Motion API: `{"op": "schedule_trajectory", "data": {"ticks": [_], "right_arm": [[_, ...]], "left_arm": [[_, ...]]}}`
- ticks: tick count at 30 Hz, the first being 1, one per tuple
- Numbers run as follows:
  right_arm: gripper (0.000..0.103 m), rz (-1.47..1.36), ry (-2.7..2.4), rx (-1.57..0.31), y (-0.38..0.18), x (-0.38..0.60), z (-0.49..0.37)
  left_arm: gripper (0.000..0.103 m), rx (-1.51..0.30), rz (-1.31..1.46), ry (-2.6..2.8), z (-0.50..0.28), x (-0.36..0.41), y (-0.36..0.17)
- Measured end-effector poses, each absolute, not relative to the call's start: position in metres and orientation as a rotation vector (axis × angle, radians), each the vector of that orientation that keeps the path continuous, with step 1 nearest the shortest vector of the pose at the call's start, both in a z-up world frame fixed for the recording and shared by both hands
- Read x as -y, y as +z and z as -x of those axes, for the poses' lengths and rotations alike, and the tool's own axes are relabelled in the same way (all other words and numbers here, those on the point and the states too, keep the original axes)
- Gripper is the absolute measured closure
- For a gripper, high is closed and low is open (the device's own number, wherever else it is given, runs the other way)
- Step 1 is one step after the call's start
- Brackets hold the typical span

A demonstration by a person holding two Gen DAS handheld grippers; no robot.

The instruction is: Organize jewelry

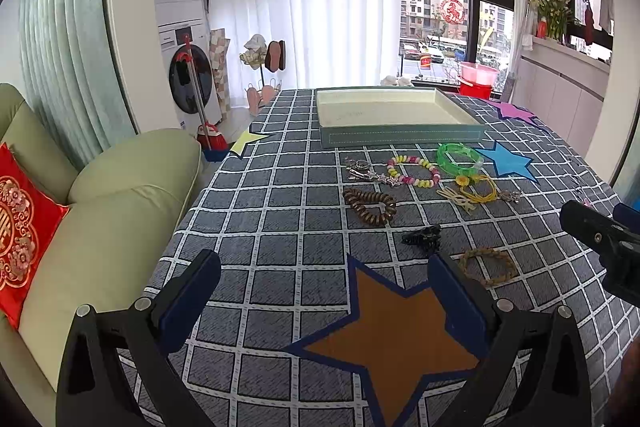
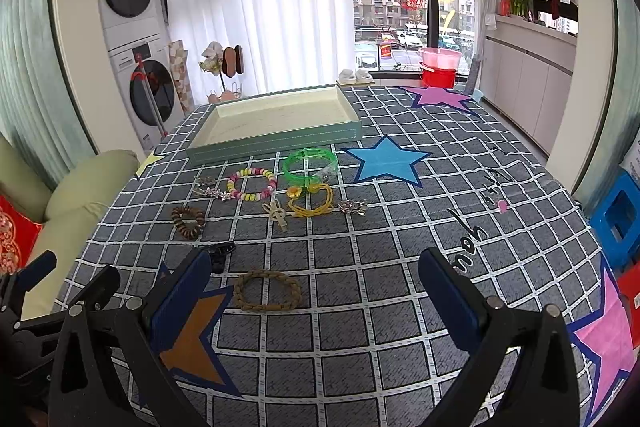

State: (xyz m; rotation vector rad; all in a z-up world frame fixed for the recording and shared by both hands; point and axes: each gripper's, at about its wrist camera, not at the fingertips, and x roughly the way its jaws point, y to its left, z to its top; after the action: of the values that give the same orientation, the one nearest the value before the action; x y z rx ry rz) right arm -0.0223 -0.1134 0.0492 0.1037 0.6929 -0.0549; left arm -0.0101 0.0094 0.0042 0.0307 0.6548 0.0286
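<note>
Both black grippers, left (image 1: pixel 324 283) and right (image 2: pixel 314 279), gape wide over the checked tablecloth (image 2: pixel 360 327), holding nothing. Between the right one's fingers lies a braided tan bracelet (image 2: pixel 267 291). Toward the far edge sits a shallow teal tray (image 2: pixel 276 127).

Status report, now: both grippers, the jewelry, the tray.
Left gripper open, empty; right gripper open, empty. Tray empty; all jewelry on the cloth, braided bracelet nearest. Nothing in the way.
</note>
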Motion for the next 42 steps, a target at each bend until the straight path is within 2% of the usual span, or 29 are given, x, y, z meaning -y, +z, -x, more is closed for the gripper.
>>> {"op": "schedule_trajectory", "data": {"ticks": [32, 42], "right_arm": [[0.000, -0.115, -0.047, -0.708, 0.045, 0.113, 0.015], [0.000, -0.144, -0.052, -0.768, 0.035, 0.126, 0.005]], "left_arm": [[0.000, -0.676, -0.033, 0.022, 0.005, -0.005, -0.003], [0.000, -0.789, 0.009, -0.045, -0.017, -0.012, -0.016]]}}
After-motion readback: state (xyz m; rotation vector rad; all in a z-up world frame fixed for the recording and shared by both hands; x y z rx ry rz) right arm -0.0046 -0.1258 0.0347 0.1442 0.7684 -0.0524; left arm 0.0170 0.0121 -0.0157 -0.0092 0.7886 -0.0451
